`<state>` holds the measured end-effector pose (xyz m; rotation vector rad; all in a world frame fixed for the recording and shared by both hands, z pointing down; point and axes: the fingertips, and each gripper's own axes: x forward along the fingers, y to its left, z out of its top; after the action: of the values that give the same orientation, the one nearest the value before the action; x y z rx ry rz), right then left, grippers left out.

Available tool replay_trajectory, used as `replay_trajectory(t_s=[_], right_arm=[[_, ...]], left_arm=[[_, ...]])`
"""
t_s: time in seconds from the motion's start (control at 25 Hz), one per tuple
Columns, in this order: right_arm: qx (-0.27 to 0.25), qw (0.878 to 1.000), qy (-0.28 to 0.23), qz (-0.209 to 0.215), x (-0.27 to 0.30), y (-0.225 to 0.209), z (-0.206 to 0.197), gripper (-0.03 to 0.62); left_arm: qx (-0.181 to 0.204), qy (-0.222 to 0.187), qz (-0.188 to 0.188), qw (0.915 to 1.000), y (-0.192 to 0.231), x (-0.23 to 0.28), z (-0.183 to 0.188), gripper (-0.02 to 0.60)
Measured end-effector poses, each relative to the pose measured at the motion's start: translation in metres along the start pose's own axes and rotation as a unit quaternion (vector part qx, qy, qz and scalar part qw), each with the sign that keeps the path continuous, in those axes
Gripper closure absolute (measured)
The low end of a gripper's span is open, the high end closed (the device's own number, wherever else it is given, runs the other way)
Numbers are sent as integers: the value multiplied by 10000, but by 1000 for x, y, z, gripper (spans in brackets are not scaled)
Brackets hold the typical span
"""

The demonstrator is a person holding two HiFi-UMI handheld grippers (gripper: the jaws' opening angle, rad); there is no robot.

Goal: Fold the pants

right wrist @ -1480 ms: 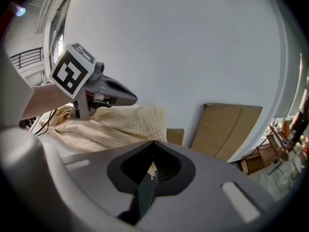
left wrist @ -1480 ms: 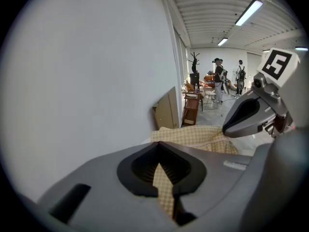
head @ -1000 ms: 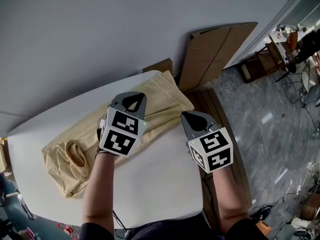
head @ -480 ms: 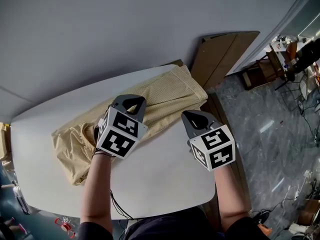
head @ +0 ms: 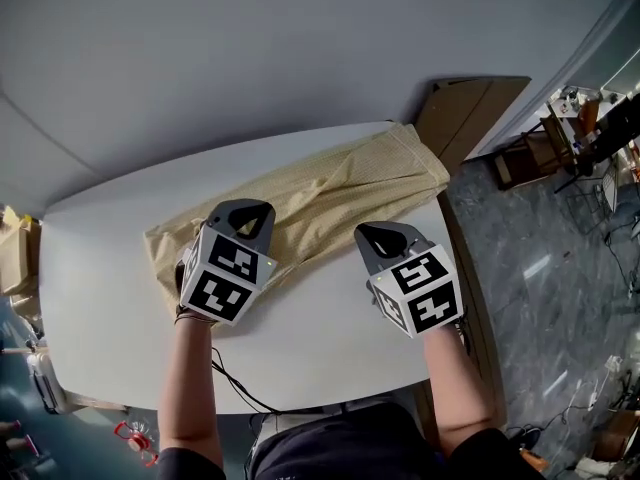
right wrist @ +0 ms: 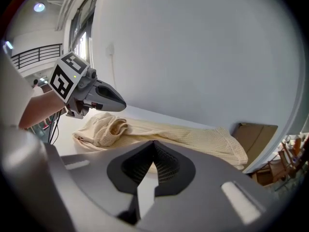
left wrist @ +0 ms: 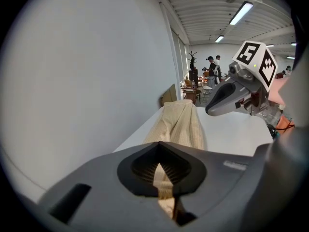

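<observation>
**Pants (head: pixel 340 193) laid slantwise on the bench (head: pixel 320 338), one fold pinched at the bunched end.**

The left gripper (left wrist: pixel 160 151) has its fingers (left wrist: pixel 143 170) pressed together on a thin fold of the cream, finely checked cloth. The right gripper (right wrist: pixel 153 146) is likewise closed, just beside the near edge of the cloth, with no cloth seen in its slit. The fabric looks light, soft and limp. It should drape and crease rather than keep a shape, and slide readily on the smooth white top. It is best taken at a hem or seam edge, with both ends held at once. The flat end reaches toward the far right corner. Beyond are a plain grey wall (head: pixel 300 48), a cardboard sheet (head: pixel 470 108) leaning against it, and a marbled grey floor (head: pixel 560 268).
</observation>
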<state>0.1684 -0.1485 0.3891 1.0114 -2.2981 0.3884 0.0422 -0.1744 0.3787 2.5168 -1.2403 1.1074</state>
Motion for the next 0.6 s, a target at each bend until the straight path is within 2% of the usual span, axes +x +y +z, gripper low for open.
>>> replay_trajectory(t_s=[0.24,0.48,0.6], right_arm=[[-234,9989,-19,418,14,87,13,592],[-428,9964,52,730,33,166,10,592],[-484,9952,73,849,42,201,8,592]], left_arm=[[-149,172,188,9996,32,-62,-64,583],[-229,449,175,9986,40,-100,-142,583],[-221,480,126,9985,42,-114,-168,583]])
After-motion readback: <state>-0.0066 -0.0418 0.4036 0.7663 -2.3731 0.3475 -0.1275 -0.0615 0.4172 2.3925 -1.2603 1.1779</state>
